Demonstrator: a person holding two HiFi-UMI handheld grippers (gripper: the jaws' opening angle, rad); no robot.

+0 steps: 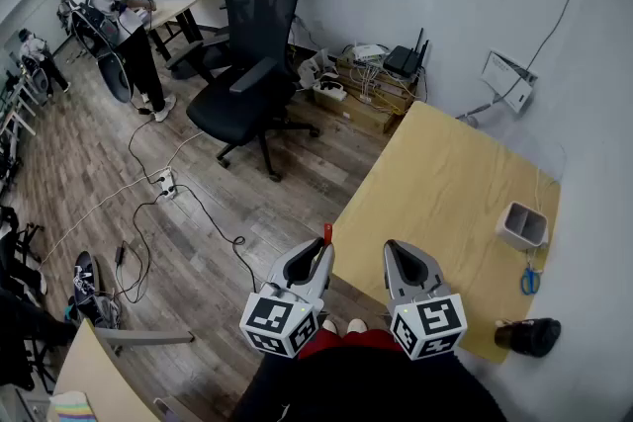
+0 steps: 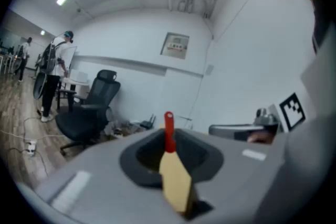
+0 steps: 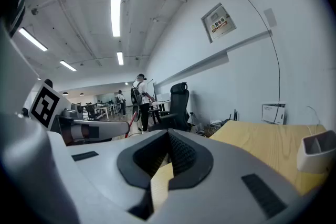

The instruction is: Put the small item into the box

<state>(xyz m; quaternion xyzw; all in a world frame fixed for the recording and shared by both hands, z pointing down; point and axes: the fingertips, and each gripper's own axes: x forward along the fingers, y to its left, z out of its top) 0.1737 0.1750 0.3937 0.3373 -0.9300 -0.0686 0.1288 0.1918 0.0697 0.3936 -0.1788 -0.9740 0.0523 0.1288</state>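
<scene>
My left gripper is held near the table's near-left edge and is shut on a small red stick-like item that pokes out past its tips. In the left gripper view the red item stands up between the closed jaws of that gripper. My right gripper hovers beside it over the wooden table, shut with nothing in it. The white open-topped box stands at the table's right side, well away from both grippers, and shows at the right edge of the right gripper view.
Blue scissors and a black object lie near the table's right front corner. A black office chair stands left of the table, with cables and a power strip on the floor. A person stands at a far desk.
</scene>
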